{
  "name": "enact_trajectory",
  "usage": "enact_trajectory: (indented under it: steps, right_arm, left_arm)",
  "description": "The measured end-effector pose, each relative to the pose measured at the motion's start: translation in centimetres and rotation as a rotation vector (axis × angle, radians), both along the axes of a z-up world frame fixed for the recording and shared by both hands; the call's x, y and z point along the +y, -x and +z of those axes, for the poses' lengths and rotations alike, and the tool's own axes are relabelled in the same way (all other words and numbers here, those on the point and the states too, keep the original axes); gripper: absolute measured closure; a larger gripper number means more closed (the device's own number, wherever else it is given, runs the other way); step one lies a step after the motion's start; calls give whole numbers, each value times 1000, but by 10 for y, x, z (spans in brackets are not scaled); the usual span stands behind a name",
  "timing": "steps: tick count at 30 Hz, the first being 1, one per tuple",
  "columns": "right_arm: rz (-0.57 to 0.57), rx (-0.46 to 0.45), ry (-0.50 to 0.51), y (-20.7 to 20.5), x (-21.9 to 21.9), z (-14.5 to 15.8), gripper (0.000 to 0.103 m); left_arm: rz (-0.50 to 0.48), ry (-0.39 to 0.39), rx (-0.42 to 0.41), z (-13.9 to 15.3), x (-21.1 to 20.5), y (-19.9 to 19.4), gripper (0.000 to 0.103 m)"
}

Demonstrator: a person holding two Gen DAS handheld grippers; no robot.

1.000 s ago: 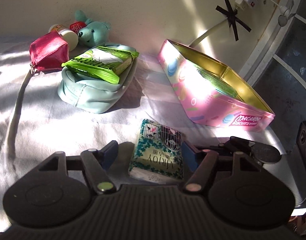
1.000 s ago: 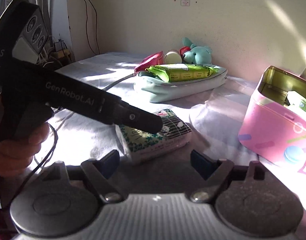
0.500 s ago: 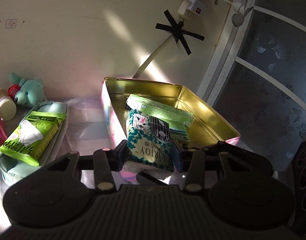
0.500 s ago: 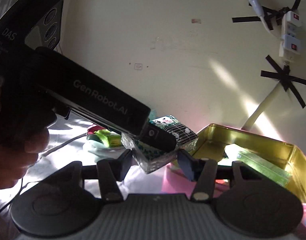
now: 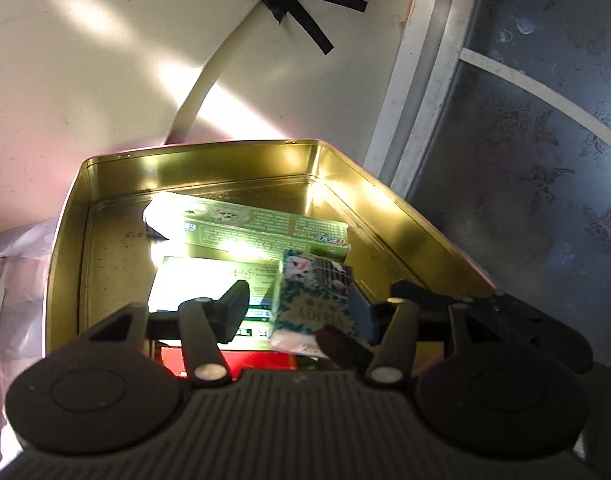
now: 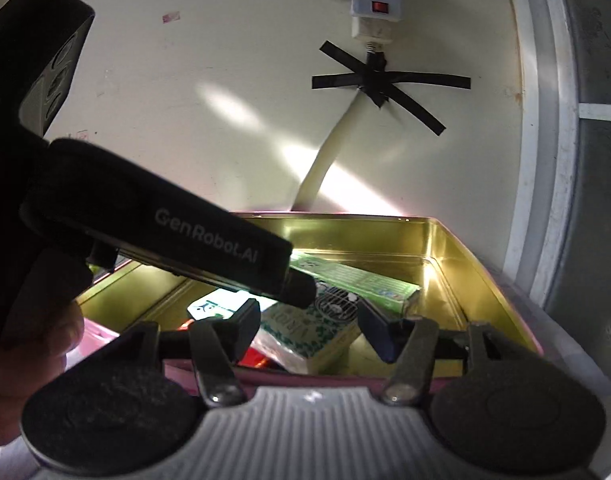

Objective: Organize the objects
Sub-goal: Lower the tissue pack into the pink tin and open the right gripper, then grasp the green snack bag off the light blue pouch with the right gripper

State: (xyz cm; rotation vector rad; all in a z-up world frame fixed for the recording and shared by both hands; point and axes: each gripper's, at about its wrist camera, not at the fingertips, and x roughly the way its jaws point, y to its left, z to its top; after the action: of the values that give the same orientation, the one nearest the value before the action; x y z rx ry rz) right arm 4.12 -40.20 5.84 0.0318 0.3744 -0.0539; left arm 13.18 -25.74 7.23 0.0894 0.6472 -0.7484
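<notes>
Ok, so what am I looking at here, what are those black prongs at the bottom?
No robot: a person holds a hand-held gripper in each hand, each with a camera looking along its fingers. One picture is from the left hand-held gripper, one from the right hand-held gripper. Both hover over a gold tin holding green boxes. The left jaws have just been opening, loosening a tissue pack between them; the right jaws have just been opening too, gripping nothing.

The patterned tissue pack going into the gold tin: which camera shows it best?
The left wrist view: the tissue pack stands unobstructed, its printed front lit, against one finger of the left tool. In the right wrist view the left tool's black body covers part of the pack.
</notes>
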Motion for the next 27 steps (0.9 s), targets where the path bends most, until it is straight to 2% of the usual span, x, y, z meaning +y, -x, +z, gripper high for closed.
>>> enact_trajectory:
  steps: [2, 9, 15, 21, 27]
  right_arm:
    - [-7, -1, -12, 0, -1, 1, 40]
    - [29, -36, -13, 4, 10, 2, 40]
    - [35, -83, -47, 9, 11, 1, 40]
    - [73, -116, -98, 12, 22, 11, 40]
    - [204, -104, -84, 15, 60, 21, 40]
  left_arm:
    - [44, -14, -42, 1, 6, 2, 35]
    - [179, -64, -148, 16, 45, 18, 35]
    - [351, -122, -205, 22, 104, 28, 35]
    - [499, -162, -185, 1, 167, 30, 33]
    - [639, -163, -121, -23, 227, 26, 33]
